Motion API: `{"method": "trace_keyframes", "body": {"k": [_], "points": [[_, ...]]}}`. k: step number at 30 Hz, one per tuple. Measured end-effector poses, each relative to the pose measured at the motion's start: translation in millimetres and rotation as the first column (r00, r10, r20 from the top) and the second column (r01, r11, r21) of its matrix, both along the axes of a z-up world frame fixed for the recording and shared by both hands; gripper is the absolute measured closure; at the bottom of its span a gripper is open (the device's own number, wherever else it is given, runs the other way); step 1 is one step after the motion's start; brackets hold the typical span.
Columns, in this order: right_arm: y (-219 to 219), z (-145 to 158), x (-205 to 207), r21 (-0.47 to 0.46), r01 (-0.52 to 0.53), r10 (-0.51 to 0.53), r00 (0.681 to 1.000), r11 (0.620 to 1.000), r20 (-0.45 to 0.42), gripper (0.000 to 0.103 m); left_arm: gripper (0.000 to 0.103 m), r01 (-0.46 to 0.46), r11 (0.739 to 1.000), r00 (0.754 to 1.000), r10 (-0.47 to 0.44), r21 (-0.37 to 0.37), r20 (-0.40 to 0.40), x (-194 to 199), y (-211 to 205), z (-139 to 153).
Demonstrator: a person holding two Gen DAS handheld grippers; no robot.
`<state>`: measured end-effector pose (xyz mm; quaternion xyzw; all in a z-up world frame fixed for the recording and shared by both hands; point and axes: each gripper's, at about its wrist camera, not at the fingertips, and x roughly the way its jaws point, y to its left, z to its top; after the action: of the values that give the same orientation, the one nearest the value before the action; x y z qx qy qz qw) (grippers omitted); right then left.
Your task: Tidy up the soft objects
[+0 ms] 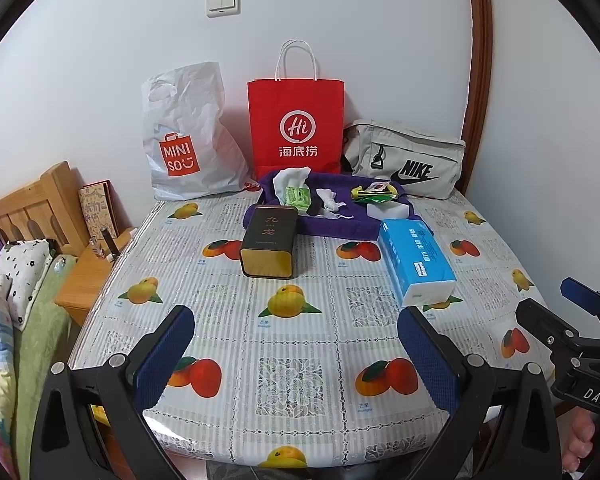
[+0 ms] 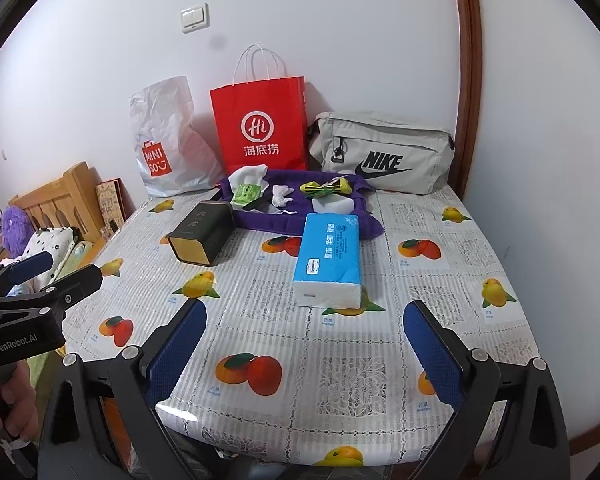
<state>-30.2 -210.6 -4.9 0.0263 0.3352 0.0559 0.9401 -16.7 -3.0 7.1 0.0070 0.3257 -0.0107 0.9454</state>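
Observation:
A purple towel (image 1: 340,224) (image 2: 268,222) lies at the back of the table with crumpled white tissues (image 1: 330,200) (image 2: 280,196), a green packet (image 1: 298,196) (image 2: 245,193), a white sponge block (image 1: 386,211) (image 2: 334,204) and yellow-green wrappers (image 1: 370,193) (image 2: 326,188) on it. A blue tissue pack (image 1: 416,264) (image 2: 328,260) lies in front of the towel. My left gripper (image 1: 296,332) is open and empty over the table's near edge. My right gripper (image 2: 306,326) is open and empty, just short of the tissue pack.
A dark tin (image 1: 268,242) (image 2: 202,236) lies on its side left of the towel. A white Miniso bag (image 1: 188,140), a red paper bag (image 1: 296,124) and a grey Nike bag (image 1: 404,160) stand along the wall. A bed (image 1: 16,292) and nightstand (image 1: 88,276) are at left.

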Motion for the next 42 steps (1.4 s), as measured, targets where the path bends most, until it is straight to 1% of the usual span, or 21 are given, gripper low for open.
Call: {"method": "trace_keyframes", "body": {"k": [18, 30, 42], "points": [[2.0, 0.8, 1.2, -0.011, -0.008, 0.008, 1.000, 1.000, 0.003, 0.005, 0.000, -0.005, 1.000, 1.000, 0.005, 0.003, -0.002, -0.8, 2.7, -0.2], [-5.9, 2.0, 1.3, -0.008, 0.010, -0.010, 1.000, 1.000, 0.003, 0.005, 0.000, -0.006, 1.000, 1.000, 0.006, 0.001, -0.007, -0.6, 3.7, -0.9], [-5.3, -3.4, 4.0, -0.017, 0.006, -0.006, 1.000, 1.000, -0.010, 0.005, 0.000, 0.005, 1.000, 1.000, -0.005, 0.000, -0.019, 3.5, -0.4, -4.9]]}}
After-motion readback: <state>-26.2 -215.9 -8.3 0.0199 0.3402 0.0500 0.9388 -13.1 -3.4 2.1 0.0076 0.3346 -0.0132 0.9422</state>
